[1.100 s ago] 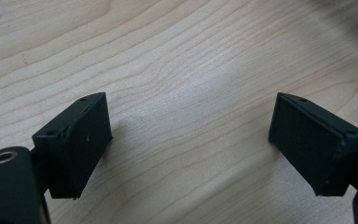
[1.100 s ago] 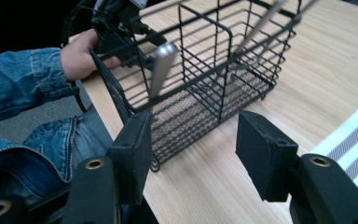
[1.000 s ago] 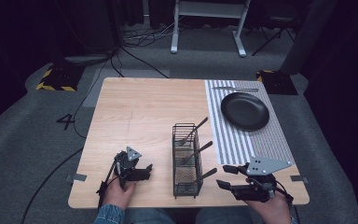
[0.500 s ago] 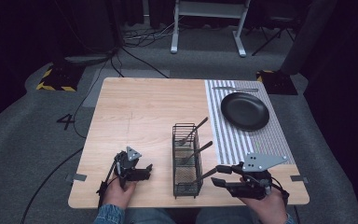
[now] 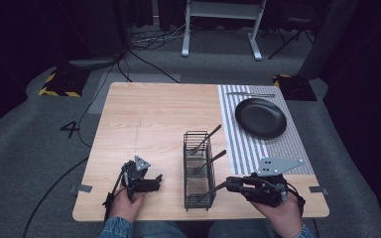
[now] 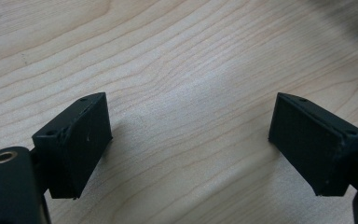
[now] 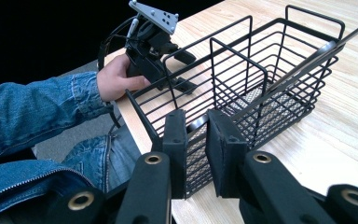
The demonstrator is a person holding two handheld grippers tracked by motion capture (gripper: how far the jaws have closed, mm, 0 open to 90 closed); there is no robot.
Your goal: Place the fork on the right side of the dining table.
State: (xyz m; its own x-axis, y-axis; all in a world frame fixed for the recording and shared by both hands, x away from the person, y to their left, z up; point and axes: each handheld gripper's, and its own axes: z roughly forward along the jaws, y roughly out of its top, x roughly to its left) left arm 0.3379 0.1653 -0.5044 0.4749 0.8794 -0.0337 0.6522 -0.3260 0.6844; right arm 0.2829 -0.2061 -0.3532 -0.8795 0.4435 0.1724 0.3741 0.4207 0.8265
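The right gripper (image 5: 226, 184) has just been closing its jaws, now nearly together on the handle of a utensil (image 7: 196, 124) leaning out of the wire basket's (image 5: 199, 198) near compartment, at 6 o'clock on the table (image 5: 149, 119). The pads hide the handle end, so what kind of utensil it is cannot be told. The right hand (image 5: 278, 213) lies level, pointing to 9 o'clock. The left gripper (image 5: 157, 180) rests on bare wood, jaws wide and empty.
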